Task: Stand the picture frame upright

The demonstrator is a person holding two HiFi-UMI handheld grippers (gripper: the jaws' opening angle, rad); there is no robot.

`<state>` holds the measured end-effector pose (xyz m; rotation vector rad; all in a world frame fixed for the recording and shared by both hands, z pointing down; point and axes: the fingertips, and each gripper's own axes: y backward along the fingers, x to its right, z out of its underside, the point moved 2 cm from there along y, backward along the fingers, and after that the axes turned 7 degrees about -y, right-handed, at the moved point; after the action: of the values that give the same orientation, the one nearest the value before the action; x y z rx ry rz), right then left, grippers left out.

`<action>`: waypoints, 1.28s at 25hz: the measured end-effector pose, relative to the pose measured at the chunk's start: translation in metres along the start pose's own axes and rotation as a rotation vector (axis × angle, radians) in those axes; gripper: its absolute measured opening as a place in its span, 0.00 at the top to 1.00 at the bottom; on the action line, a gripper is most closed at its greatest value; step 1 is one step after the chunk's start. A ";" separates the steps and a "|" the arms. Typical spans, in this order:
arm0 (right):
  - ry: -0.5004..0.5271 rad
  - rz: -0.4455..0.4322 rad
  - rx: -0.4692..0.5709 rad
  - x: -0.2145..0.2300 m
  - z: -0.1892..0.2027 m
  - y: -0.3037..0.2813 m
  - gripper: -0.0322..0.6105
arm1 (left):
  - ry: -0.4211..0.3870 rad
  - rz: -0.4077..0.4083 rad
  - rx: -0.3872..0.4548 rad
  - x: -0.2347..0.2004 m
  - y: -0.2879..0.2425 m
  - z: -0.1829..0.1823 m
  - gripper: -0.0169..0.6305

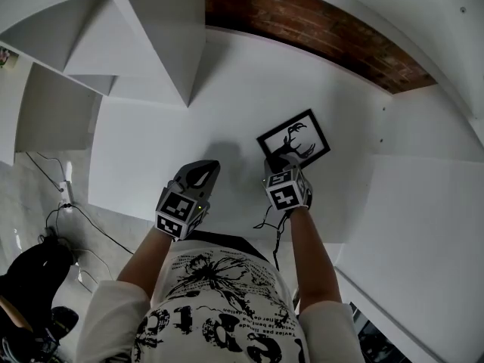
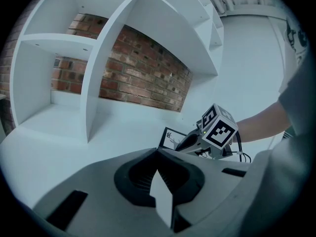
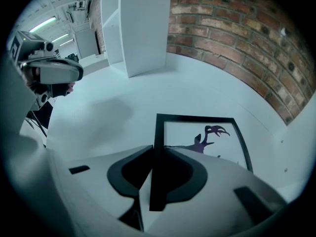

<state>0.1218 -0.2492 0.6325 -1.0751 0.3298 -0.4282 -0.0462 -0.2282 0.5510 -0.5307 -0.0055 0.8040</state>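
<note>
A: Where's the picture frame (image 1: 296, 138)?
B: It lies picture-up on the white shelf board (image 1: 227, 82), just ahead of the right gripper (image 1: 274, 162). The brick wall (image 1: 302, 21) is beyond it.
A: Is that gripper on it?
B: Yes. Its jaws are pinched narrow onto the frame's black left border, which runs straight away from the gripper toward the bricks.
A: And the left gripper (image 1: 204, 171)?
B: Closed tight with nothing in it, over bare board to the left of the frame and clear of it.
A: So the lift belongs to the right?
B: I'd judge so. It holds the near end of that border, so the far edge has to swing up. The left is near enough to steady the frame
</note>
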 end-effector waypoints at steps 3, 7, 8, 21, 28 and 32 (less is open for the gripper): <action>0.013 -0.003 0.008 -0.005 0.003 0.003 0.83 | 0.007 -0.010 -0.010 0.005 0.006 0.006 0.96; 0.038 -0.008 0.022 -0.013 0.011 0.007 0.84 | 0.014 -0.035 -0.028 0.010 0.014 0.014 0.96; 0.044 -0.008 0.026 -0.015 0.013 0.008 0.83 | 0.016 -0.041 -0.030 0.012 0.016 0.015 0.96; 0.134 -0.038 0.044 -0.049 0.051 0.029 0.84 | 0.011 -0.062 -0.045 0.051 0.049 0.037 0.96; 0.192 -0.077 0.031 -0.074 0.074 0.043 0.84 | 0.022 -0.063 -0.056 0.074 0.063 0.051 0.96; 0.216 -0.097 0.021 -0.087 0.087 0.048 0.84 | 0.020 -0.074 -0.054 0.083 0.071 0.057 0.96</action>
<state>0.0941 -0.1203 0.6323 -1.0294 0.4642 -0.6353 -0.0485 -0.1050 0.5523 -0.5864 -0.0280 0.7283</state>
